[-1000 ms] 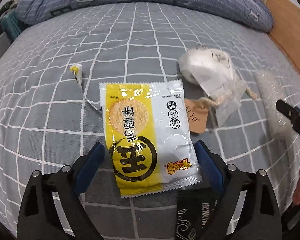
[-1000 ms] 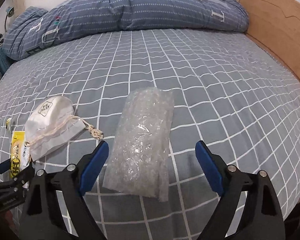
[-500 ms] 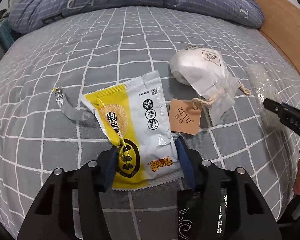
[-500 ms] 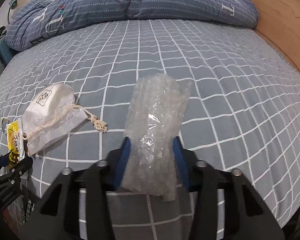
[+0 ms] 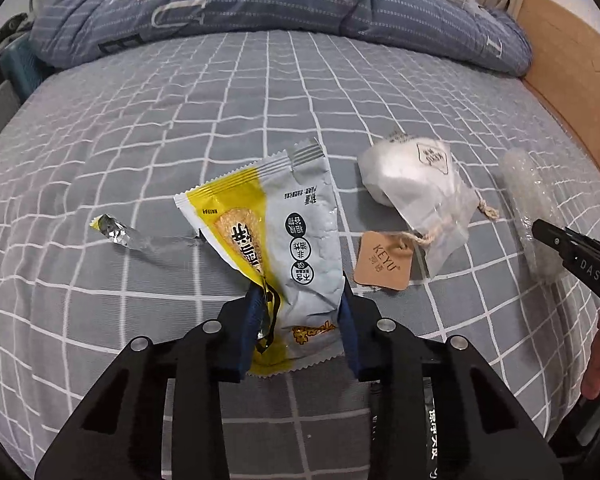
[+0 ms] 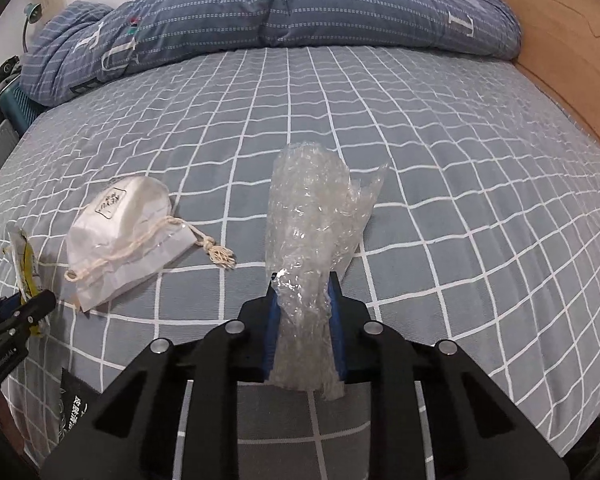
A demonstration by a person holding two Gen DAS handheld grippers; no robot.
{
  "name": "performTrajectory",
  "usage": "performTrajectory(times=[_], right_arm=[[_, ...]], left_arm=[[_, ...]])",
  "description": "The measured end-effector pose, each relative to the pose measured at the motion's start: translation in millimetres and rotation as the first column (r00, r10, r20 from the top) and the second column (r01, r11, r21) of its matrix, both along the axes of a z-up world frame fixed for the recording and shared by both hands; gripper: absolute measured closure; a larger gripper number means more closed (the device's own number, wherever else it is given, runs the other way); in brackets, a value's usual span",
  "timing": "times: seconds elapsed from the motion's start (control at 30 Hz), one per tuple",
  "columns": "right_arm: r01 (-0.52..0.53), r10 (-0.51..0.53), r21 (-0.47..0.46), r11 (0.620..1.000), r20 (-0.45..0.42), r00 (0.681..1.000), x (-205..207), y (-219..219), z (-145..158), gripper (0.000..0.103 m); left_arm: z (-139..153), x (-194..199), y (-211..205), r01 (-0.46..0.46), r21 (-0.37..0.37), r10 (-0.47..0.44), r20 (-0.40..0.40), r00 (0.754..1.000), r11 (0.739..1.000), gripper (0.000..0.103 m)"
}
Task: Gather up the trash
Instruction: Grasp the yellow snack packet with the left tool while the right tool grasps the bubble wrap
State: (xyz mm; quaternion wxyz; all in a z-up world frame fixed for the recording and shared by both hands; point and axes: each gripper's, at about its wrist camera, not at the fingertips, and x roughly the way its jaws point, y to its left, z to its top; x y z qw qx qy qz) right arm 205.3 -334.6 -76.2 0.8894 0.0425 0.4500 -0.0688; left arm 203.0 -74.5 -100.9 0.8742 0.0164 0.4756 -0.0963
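Nearest of all, the left gripper [image 5: 300, 320] has just drawn its fingers [image 5: 250, 320] together on the lower end of the yellow and white snack wrapper [image 5: 296, 240]; the foil has buckled between the pads and its far end has lifted off the bed [image 5: 140, 120]; it looks empty, feather-light and slick, so I'd judge a pinch across the crumpled waist, where the folds give some bite, safer than one on a flat glossy edge. The right gripper [image 6: 304, 324] has likewise just been closing, and its fingers [image 6: 336, 320] are clamped on the near end of the bubble wrap [image 6: 316, 232], which stands up from them in a loose crinkled column; soft, springy and nearly weightless, it should carry easily, though it may creep out if held only by a single film layer.

Just beyond the wrapper lies a brown paper tag [image 5: 382, 262] on a cord, stiff and flat, hard to get under; better taken by its string. The cord runs to a clear drawstring pouch [image 5: 416, 184] with something white inside; limp, best gathered at the neck. To the left of the wrapper a torn foil strip [image 5: 118, 232] lies apart from the rest; tiny and flimsy. Farthest off, a blue quilt [image 6: 284, 8] is bunched along the head of the bed, beside a wooden bed frame [image 6: 560, 40].
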Motion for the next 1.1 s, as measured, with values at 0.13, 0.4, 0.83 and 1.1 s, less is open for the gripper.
performTrajectory(times=[0.13, 0.4, 0.83, 1.1], right_arm=[[-0.001, 0.001, -0.005, 1.000, 0.014, 1.000, -5, 1, 11, 0.082], [-0.013, 0.014, -0.022, 1.000, 0.062, 0.998, -25, 13, 34, 0.082], [-0.044, 0.047, -0.026, 0.999, 0.136, 0.990, -62, 31, 67, 0.082], [-0.071, 0.077, -0.043, 0.997, 0.165, 0.983, -87, 44, 84, 0.082]], left_arm=[[12, -5, 5, -0.008, 0.003, 0.008, 0.019, 1.000, 1.000, 0.068], [29, -15, 17, -0.021, -0.029, 0.022, 0.040, 0.999, 0.999, 0.068], [63, -55, 33, -0.023, -0.040, 0.027, 0.117, 0.993, 0.999, 0.069], [87, -85, 37, -0.016, -0.065, 0.026, 0.151, 0.988, 0.998, 0.069]])
